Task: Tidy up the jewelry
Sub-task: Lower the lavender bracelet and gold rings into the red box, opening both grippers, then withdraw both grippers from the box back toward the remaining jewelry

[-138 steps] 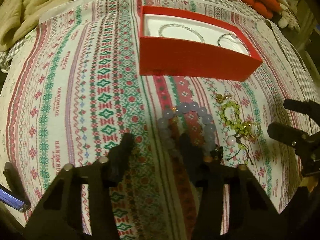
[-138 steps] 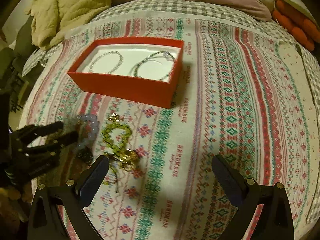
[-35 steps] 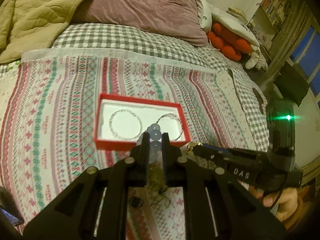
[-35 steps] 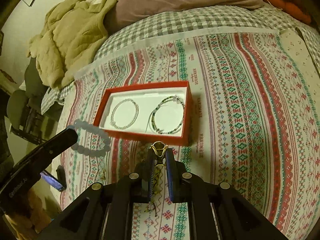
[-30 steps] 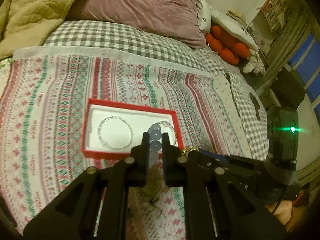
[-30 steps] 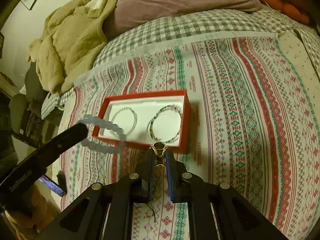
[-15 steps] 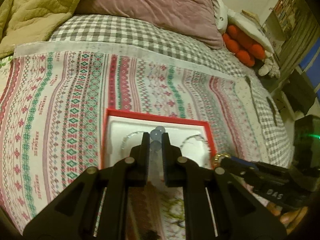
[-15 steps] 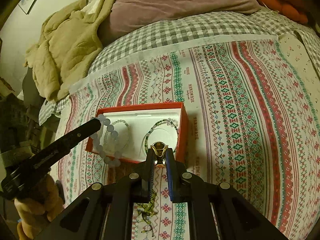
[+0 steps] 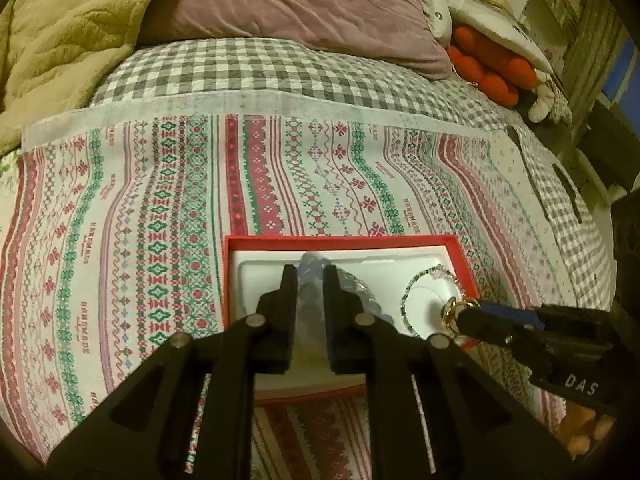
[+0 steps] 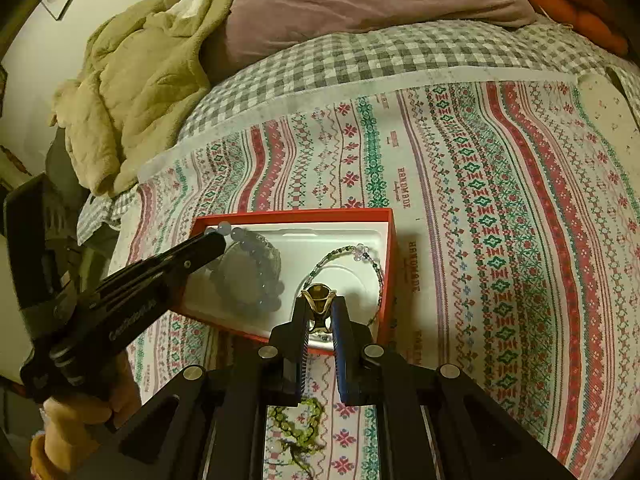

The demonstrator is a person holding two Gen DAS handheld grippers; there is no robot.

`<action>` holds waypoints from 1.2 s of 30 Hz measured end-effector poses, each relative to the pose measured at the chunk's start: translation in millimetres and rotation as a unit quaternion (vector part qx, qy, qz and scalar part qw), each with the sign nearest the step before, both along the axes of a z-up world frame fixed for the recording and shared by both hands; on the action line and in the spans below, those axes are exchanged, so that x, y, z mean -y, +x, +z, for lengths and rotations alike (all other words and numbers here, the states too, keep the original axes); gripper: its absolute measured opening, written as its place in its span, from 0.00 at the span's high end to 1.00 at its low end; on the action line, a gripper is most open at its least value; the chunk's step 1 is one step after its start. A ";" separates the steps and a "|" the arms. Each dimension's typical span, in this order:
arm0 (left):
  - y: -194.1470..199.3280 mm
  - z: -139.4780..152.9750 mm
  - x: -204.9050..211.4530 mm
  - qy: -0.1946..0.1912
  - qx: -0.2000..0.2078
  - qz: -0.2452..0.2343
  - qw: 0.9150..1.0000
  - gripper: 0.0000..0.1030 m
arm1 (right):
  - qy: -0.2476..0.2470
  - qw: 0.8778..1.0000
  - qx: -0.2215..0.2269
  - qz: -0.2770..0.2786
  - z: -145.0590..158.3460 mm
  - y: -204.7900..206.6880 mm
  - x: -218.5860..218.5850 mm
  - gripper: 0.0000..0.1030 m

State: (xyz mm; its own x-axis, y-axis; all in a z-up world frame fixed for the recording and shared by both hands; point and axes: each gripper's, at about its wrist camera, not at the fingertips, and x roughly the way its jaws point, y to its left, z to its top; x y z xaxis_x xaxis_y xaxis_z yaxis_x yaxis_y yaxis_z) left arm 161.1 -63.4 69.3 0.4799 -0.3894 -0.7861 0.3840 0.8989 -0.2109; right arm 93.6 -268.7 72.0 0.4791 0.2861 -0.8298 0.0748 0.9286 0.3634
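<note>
The left claw (image 10: 214,240), clenched on the pale bead bracelet (image 10: 256,268), is now brought over the red box (image 10: 390,264), no longer short of it. The right claw (image 10: 320,314) is clenched on the gold clasp (image 10: 318,298) at the box's near edge, green cord bracelet (image 10: 298,428) dangling below; release of both is judged imminent.

Just ahead of my claws sits the red box (image 10: 390,264), open, with a white tray inside. My left claw (image 9: 310,280) is clamped on the pale bead bracelet (image 10: 256,276), which hangs over the tray's left half. My right claw (image 10: 319,312) pinches a gold clasp (image 10: 318,294) at the box's near edge, beside the green bead bracelet (image 10: 360,258) lying flat in the right half.
</note>
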 end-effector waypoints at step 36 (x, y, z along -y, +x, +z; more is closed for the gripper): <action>-90.1 22.7 -32.7 0.045 -0.001 0.038 0.998 0.25 | -0.046 0.999 0.026 -0.005 29.1 -51.1 4.5 0.34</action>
State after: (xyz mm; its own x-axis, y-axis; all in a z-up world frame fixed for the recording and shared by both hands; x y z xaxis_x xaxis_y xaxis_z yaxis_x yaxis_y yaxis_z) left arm 71.0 -30.7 92.0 0.5040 -0.2802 -0.8170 0.3135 0.9407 -0.1293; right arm 42.5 -273.3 101.1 0.5244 0.2051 -0.8264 0.0678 0.9574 0.2806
